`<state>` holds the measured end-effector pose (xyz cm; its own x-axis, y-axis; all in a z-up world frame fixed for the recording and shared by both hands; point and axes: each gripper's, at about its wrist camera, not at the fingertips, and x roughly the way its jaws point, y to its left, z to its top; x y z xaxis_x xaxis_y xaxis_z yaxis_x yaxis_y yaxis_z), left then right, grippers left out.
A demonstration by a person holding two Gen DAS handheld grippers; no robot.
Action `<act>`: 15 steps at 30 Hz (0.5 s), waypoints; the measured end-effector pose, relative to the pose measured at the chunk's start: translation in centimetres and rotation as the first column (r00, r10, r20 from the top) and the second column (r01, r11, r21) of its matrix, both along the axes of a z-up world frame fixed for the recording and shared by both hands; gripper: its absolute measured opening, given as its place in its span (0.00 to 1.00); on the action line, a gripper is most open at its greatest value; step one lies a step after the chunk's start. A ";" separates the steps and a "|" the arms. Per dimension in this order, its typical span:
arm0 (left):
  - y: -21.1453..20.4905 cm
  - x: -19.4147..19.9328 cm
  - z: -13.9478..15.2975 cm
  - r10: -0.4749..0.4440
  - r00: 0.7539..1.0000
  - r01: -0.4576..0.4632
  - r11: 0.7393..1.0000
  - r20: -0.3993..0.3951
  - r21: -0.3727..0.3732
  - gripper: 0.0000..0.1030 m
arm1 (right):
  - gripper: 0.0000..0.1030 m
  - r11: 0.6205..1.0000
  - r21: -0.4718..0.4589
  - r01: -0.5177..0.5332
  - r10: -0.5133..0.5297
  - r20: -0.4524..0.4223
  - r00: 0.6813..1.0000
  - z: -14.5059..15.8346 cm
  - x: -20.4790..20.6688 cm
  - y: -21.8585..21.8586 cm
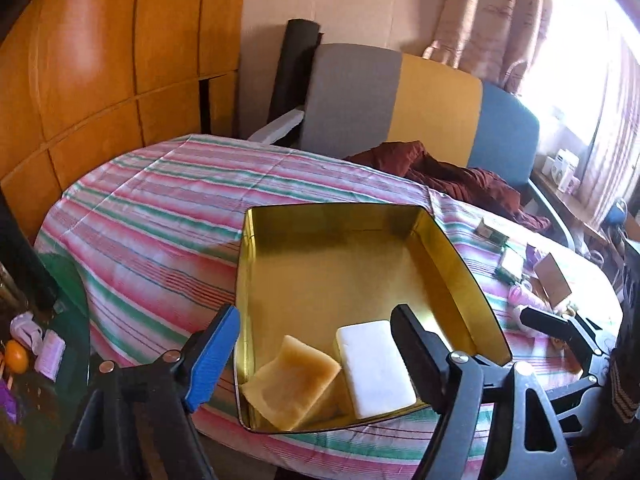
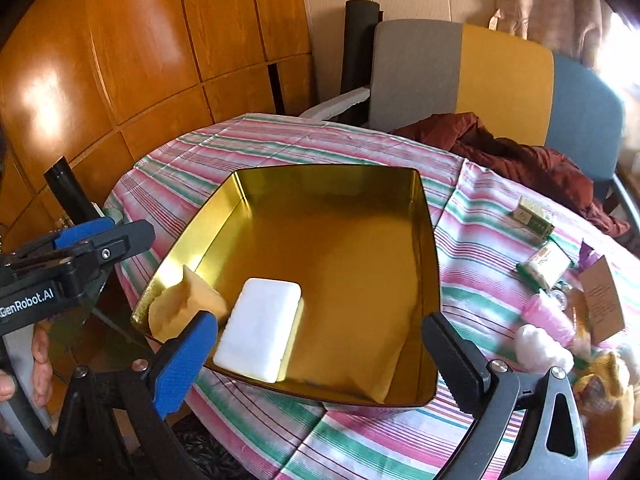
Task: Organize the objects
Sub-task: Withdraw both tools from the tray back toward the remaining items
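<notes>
We hold both grippers over a gold tin that sits open on the striped tablecloth. Left gripper: jaws spread wide, nothing between the pads, hovering above the near end of the tin. Right gripper: jaws spread just as wide, empty too, above the tin's near rim. In the right wrist view the left gripper shows at the left edge, gripped by a hand.

Inside the tin, near corner: a white soap bar lies flat on the gold floor, and just beside it a tan soap bar leans tilted against the tin's side wall. The two look close enough to touch; we cannot tell for sure. The rest of the tin floor is bare.

Still out on the cloth, well apart from the tin on the right side: two small green-and-white packets, a pink bundle, a brown card, white cotton fluff. A dark red garment lies at the far edge, in front of a grey, yellow and blue chair.
</notes>
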<state>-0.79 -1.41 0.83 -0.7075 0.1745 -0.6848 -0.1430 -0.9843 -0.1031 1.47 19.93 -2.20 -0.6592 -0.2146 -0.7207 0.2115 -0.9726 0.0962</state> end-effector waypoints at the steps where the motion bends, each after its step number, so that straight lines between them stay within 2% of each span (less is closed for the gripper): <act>1: 0.4 0.1 0.0 -0.011 1.000 0.011 1.000 -0.001 -0.008 0.77 | 1.00 1.000 -0.001 0.004 -0.004 -0.003 1.000 0.0 0.1 0.1; 15: 4.2 0.1 -0.4 -0.142 0.989 0.143 0.989 0.047 -0.025 0.77 | 1.00 0.991 -0.041 0.125 -0.125 0.002 0.992 -0.5 1.0 4.9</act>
